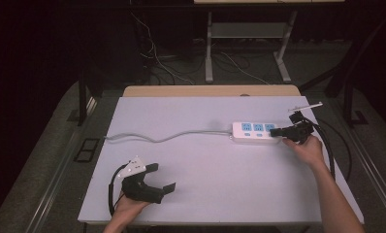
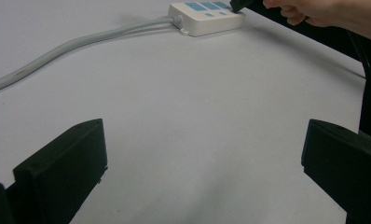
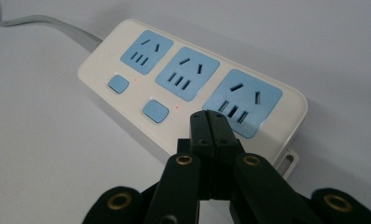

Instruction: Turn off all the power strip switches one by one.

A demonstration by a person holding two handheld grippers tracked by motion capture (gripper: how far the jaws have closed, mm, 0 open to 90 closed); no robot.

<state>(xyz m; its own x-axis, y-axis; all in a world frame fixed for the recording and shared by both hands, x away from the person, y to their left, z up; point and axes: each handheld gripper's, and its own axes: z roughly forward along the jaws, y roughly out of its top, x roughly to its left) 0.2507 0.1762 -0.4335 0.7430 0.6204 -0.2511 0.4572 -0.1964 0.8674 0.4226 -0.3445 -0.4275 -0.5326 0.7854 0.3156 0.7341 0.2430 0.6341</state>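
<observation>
Power strip lay at far right of counter, long axis left-right, cord trailing left. Right gripper had jaws closed, empty, tip right over the end socket nearest it, beside 3rd switch spot; probably a press. Left gripper sat wide open, empty, well apart at near left.

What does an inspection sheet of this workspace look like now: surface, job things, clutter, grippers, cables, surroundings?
Surface: white table, mostly bare.
Job's things: white power strip with three blue sockets lying flat at the right; two switch buttons visible in the right gripper view.
Clutter: nothing seen.
Grippers: left gripper open, near the front left; right gripper shut, tip at the strip's last socket.
Cables: grey cord runs left from the strip.
Surroundings: dark floor, desk legs and loose wires behind.
</observation>
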